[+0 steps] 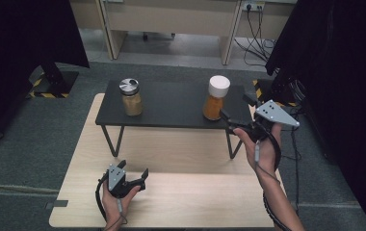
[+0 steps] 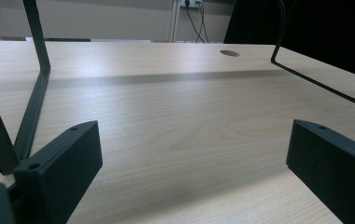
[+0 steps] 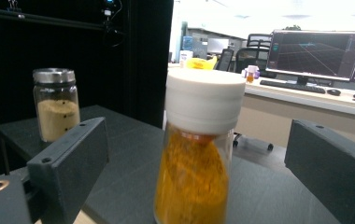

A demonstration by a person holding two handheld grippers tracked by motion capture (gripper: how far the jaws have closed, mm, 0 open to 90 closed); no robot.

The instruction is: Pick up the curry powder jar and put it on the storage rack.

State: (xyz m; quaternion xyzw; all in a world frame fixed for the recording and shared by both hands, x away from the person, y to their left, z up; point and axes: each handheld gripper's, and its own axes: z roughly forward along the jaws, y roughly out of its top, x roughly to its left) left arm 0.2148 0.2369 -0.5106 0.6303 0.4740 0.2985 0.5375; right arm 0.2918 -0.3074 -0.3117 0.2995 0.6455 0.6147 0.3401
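A jar of orange powder with a white lid (image 1: pixel 215 98) (image 3: pixel 198 154) stands at the right of a small black shelf (image 1: pixel 171 108). At the shelf's left stands a jar of tan powder with a metal lid (image 1: pixel 131 96) (image 3: pixel 56 103). My right gripper (image 1: pixel 236 109) (image 3: pixel 194 172) is open just right of the orange jar, its jaws on either side of the jar but apart from it. Down at the front left of the wooden table (image 1: pixel 181 202), my left gripper (image 1: pixel 134 172) (image 2: pixel 194 168) rests open, nothing between its jaws.
The black shelf stands on thin metal legs (image 1: pixel 111 139) (image 2: pixel 38 79) over the middle of the table. A round cable hole (image 2: pixel 230 53) sits in the tabletop. Black curtains flank both sides; desks and cables lie beyond.
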